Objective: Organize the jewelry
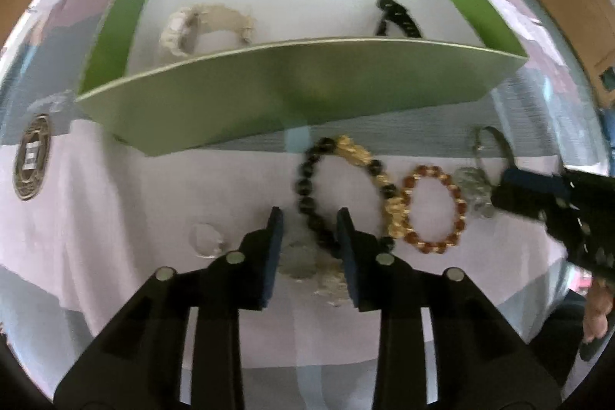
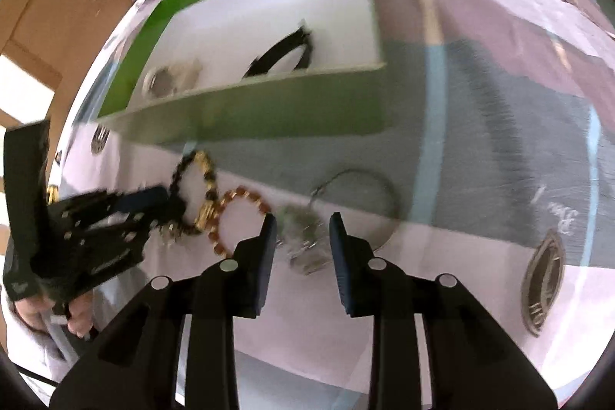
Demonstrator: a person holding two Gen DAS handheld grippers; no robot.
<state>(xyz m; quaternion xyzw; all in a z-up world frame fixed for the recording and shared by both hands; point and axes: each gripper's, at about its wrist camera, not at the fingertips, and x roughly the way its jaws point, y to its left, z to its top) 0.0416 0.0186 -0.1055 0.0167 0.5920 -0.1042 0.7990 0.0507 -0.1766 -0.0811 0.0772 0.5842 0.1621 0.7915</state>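
Two bracelets [image 1: 210,27] in the green box [image 1: 292,95], three bracelets [image 1: 434,208] on the cloth [image 1: 134,202]

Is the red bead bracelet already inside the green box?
No, the red bead bracelet lies on the cloth outside the green box, beside the black-and-gold bracelet.

the left wrist view sits just behind the left tongs [image 1: 309,237] and looks steeply down along them at the bedspread [image 1: 134,202], close to it, with the green box [image 1: 292,95] across the upper half. the right wrist view rides behind the right tongs [image 2: 303,237], also tilted steeply down and close, placed further right, so the green box [image 2: 269,110] lies up and left. both views share the box, the black-and-gold bead bracelet [image 1: 346,187] [image 2: 200,187], the brown bead bracelet [image 1: 434,210] [image 2: 234,214] and the grey charm on a cord [image 1: 476,191] [image 2: 303,233]. each view catches the other tongs at its edge.
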